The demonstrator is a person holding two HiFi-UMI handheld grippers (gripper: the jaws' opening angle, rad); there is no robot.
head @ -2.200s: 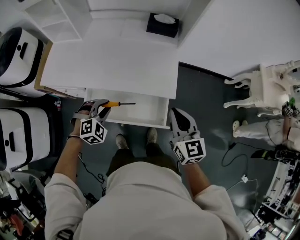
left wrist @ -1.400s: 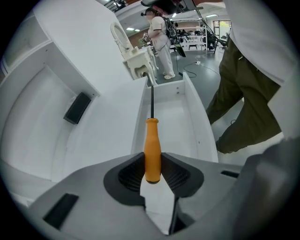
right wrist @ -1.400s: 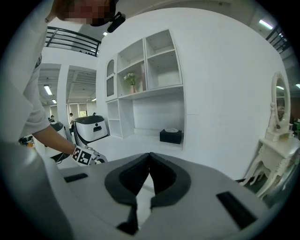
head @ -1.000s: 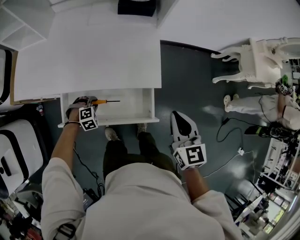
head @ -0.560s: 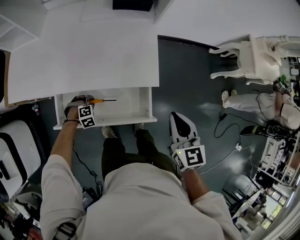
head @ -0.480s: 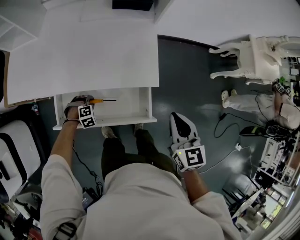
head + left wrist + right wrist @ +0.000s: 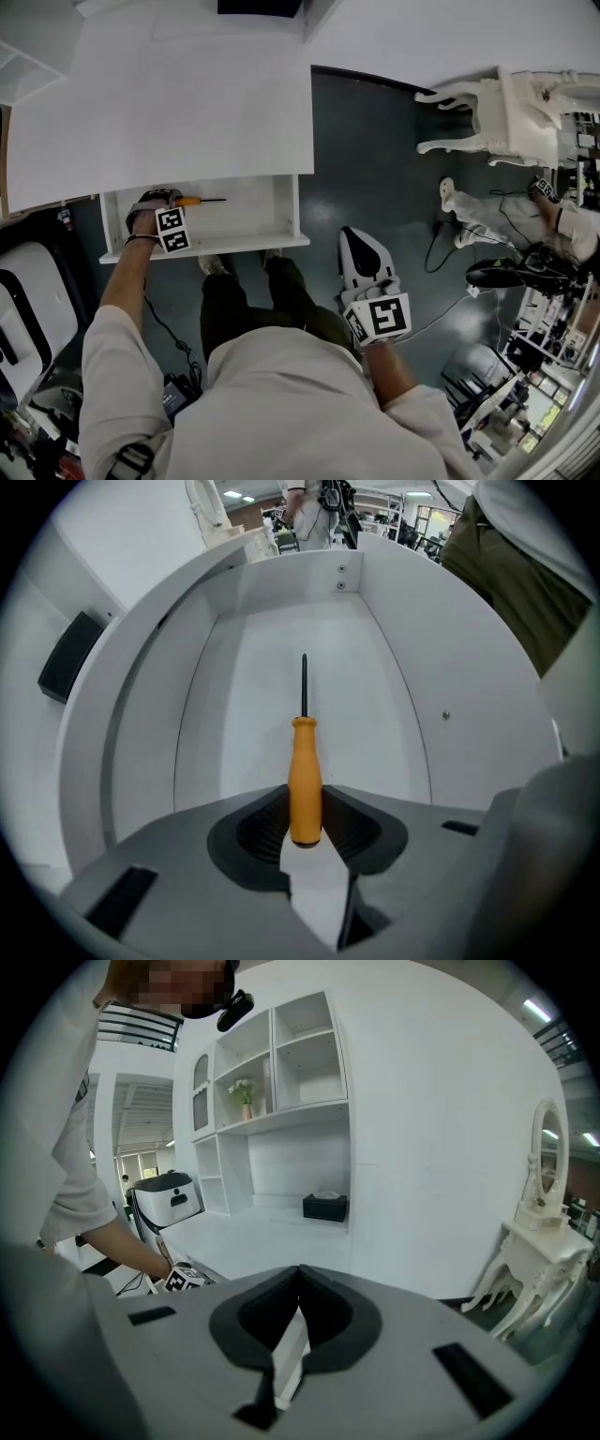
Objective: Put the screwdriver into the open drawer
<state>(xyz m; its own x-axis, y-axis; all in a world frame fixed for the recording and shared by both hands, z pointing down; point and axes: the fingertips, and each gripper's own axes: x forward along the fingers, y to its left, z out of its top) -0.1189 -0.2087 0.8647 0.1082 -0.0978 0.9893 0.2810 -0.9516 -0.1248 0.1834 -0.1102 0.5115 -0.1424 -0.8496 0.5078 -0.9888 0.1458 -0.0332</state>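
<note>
1. The screwdriver looks light and rigid, with a smooth orange plastic handle and a thin steel shaft. The thick handle is the best place to hold it, since the shaft would probably slip.
2. The left gripper points down into the open drawer. Its fingers are clamped on the rear of the handle. The screwdriver sits level inside the drawer walls. Contact with the drawer bottom cannot be determined.
3. The right gripper hangs clear of the drawer, angled downward. Its fingers are closed together on nothing.

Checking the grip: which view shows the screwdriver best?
The left gripper view: the screwdriver sits centred, orange handle clamped in the left gripper. The head view shows it tiny; the right gripper view misses it.
</note>
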